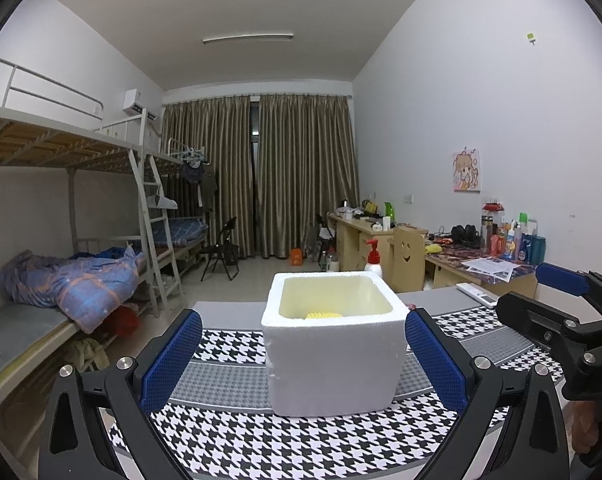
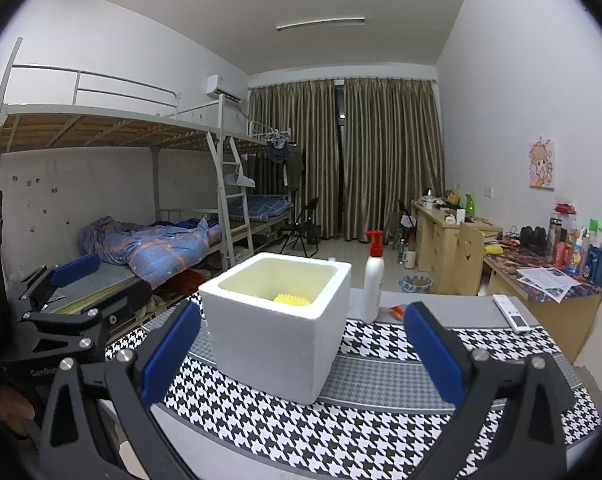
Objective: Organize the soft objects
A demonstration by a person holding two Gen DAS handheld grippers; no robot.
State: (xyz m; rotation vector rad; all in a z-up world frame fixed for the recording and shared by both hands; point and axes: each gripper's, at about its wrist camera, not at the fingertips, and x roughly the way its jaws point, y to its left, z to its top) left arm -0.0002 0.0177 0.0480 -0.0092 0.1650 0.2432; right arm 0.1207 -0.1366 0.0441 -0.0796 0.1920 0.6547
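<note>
Left wrist: foam box (image 1: 333,344) between wide-apart jaws, houndstooth cloth (image 1: 301,448) all around.

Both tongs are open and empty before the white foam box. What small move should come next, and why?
Probably turn toward another soft object to collect. The left tongs and right tongs are both open and hold nothing, while the foam box on the houndstooth cloth already contains a yellow ridged item. No other loose soft object is clearly visible.

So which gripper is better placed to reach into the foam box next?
Probably left: the box sits centred between the open left gripper. In the right gripper view it lies off-centre toward the left finger.
</note>
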